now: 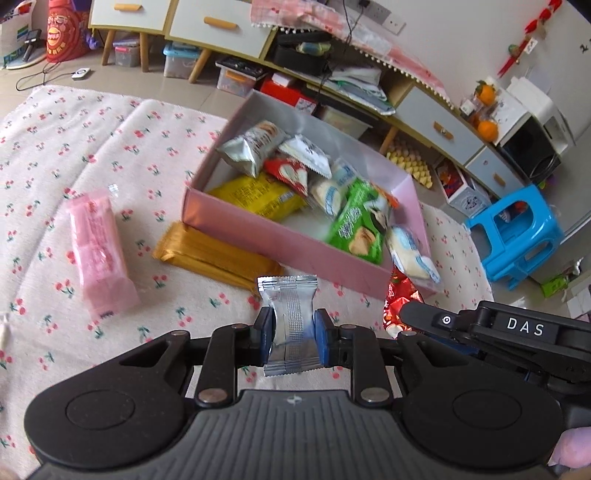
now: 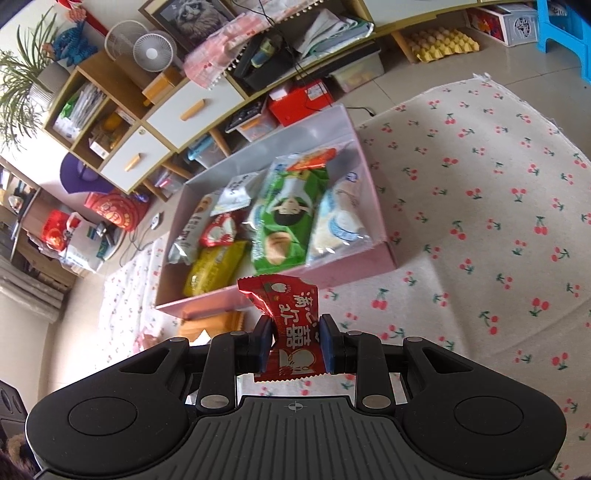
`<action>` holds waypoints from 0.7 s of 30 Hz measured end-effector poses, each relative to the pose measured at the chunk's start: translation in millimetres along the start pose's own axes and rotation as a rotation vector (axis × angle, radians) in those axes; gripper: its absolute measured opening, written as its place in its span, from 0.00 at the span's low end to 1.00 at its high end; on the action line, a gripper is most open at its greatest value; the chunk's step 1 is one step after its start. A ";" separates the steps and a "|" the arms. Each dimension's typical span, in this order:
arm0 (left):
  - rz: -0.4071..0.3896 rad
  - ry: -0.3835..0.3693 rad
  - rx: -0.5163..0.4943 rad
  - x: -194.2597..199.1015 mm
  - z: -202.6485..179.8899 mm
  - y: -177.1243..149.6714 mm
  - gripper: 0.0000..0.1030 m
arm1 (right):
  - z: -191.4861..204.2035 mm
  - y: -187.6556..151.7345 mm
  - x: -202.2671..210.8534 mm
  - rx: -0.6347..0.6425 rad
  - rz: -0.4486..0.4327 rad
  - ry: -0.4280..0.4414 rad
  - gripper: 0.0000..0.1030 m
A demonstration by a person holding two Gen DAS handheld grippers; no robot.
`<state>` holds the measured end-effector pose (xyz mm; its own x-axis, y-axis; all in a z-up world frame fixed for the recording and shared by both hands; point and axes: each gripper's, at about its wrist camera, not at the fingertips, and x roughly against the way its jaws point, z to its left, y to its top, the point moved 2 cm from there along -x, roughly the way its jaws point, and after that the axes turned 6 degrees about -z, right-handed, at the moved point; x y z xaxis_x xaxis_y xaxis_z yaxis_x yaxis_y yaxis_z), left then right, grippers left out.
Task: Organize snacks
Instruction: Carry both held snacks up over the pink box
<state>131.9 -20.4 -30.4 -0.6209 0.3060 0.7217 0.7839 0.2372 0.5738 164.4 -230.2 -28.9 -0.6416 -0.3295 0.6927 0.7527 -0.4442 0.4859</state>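
Left gripper (image 1: 294,328) pinches a silver foil snack packet (image 1: 291,325) between its blue pads, near the pink cardboard box (image 1: 280,236) of wrapped snacks. Right gripper (image 2: 293,341) clamps a red foil snack packet (image 2: 291,325), just short of the box's near wall. A pink wafer pack (image 1: 99,254) and an orange biscuit pack (image 1: 210,254) lie on the cherry-print cloth (image 1: 55,147) beside the box.

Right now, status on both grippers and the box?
Left gripper shut on silver packet. Right gripper shut on red packet. Pink box open ahead, part full. Path clear.

Tiled floor (image 1: 122,79), cherry-print rug (image 1: 55,155), drawer cabinet (image 1: 207,22), blue stool (image 1: 517,236).
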 end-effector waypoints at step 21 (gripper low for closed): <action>-0.192 -0.021 -0.031 -5.0 24.9 58.5 0.21 | 34.7 34.9 -17.6 0.014 -0.142 0.105 0.26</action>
<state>181.0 14.9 -10.0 -0.7588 0.2773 0.5894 0.6500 0.2647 0.7124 207.1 -211.0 -5.6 -0.7528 -0.3496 0.5577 0.6551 -0.4810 0.5827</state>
